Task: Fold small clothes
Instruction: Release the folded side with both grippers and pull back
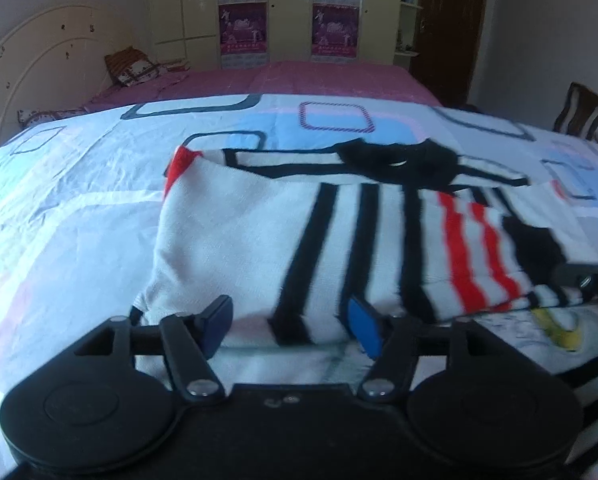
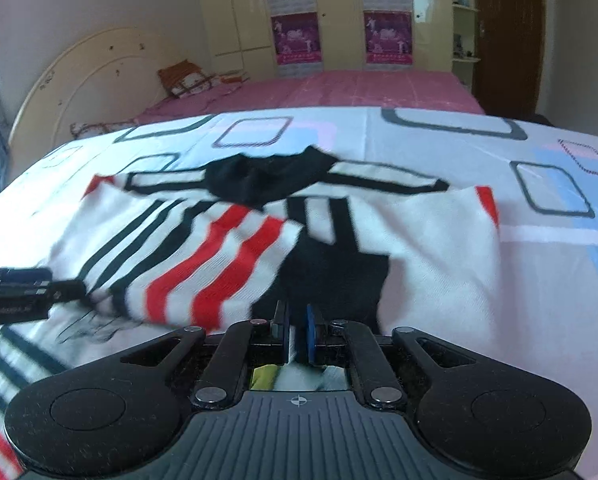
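A small white shirt (image 1: 235, 236) with black and red stripes and a black collar (image 1: 399, 160) lies on a patterned sheet, its lower part folded up over the body. My left gripper (image 1: 291, 328) stands open at the shirt's near edge, blue pads wide apart over the cloth and not pressing it. In the right wrist view the same shirt (image 2: 431, 256) spreads ahead, with the striped fold (image 2: 203, 264) at the left. My right gripper (image 2: 296, 332) is open by a narrow gap at the near edge of the shirt's black patch. The left gripper (image 2: 15, 292) shows at the left edge.
The sheet (image 1: 79, 208) with square outlines covers the near surface. Behind it is a pink bed (image 2: 359, 88) with a cushion (image 2: 187, 78) and a curved headboard (image 2: 83, 76). A wardrobe with posters (image 2: 295, 36) and a dark door (image 2: 507, 28) stand at the back; a chair (image 1: 579, 108) at far right.
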Demonstrator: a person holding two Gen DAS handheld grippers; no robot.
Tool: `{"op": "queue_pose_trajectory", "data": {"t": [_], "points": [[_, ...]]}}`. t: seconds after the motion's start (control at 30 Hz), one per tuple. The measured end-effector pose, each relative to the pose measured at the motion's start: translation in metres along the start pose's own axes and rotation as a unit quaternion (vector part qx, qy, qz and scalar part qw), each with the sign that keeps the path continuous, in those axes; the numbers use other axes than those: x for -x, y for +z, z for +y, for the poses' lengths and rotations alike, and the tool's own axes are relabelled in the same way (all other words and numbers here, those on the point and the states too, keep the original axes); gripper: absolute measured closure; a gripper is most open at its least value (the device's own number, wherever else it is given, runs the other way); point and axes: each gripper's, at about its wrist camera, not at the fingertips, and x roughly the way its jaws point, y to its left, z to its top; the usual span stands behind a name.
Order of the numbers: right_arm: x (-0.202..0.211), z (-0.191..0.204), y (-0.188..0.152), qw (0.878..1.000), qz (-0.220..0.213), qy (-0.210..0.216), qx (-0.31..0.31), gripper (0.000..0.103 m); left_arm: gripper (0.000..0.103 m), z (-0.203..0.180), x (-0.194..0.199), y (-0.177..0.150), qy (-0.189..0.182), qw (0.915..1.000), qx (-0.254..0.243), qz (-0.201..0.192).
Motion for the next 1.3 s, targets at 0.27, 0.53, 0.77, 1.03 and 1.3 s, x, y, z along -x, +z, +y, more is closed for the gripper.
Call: {"op": "queue_pose_trajectory", "data": {"t": [0.27, 0.53, 0.77, 1.03, 1.3], "points": [[0.031, 0.034, -0.033, 1.000, -0.025, -0.008, 0.016, 0.042, 0.035, -0.022, 0.028, -0.021, -0.061, 0.9976, -0.033, 0.005], [0.042, 0.065, -0.060, 1.000, 0.002, 0.001, 0.026, 0.085, 0.038, -0.026, 0.043, -0.058, -0.072, 0.9950, -0.068, 0.013], [0.051, 0.062, -0.095, 0.998, 0.022, -0.044, 0.039, 0.085, 0.039, 0.004, 0.060, -0.095, -0.046, 0.9944, -0.094, 0.011], [0.082, 0.056, -0.114, 0.995, 0.024, -0.085, 0.049, 0.085, 0.039, 0.033, 0.086, -0.113, -0.034, 0.9963, -0.076, 0.018], [0.114, 0.072, -0.135, 0.998, 0.021, -0.051, 0.023, 0.085, 0.042, 0.032, 0.114, -0.129, -0.050, 0.9957, -0.076, 0.020]]}}
